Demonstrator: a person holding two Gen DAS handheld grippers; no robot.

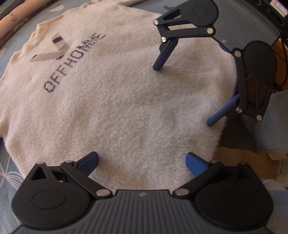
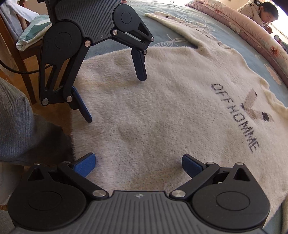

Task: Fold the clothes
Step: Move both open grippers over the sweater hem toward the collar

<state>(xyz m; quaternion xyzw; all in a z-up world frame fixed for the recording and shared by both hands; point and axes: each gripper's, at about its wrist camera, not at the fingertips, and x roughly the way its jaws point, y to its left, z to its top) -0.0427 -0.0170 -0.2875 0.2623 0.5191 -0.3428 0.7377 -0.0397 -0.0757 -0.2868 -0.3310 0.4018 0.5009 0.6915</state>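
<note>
A cream fuzzy sweater (image 1: 126, 100) (image 2: 162, 111) lies flat on the bed, with dark "OFFHOMME" lettering (image 1: 72, 61) (image 2: 235, 117) and a knitted V motif facing up. One sleeve (image 2: 172, 23) stretches away across the sheet. My left gripper (image 1: 143, 162) (image 2: 116, 99) stands open just above the hem area, nothing between its blue pads. My right gripper (image 2: 138, 164) (image 1: 183, 96) is also open, over the same end of the sweater near the bed's edge. The two grippers face each other across the fabric.
The bed sheet (image 1: 10, 180) (image 2: 180, 12) is blue-grey with pale flower prints. A rolled pink quilt (image 2: 243, 23) lies along the far side, with a person (image 2: 261, 10) behind it. A wooden chair (image 2: 23, 59) holding cloth stands beside the bed. A grey trouser leg (image 1: 270, 122) (image 2: 14, 126) is close by.
</note>
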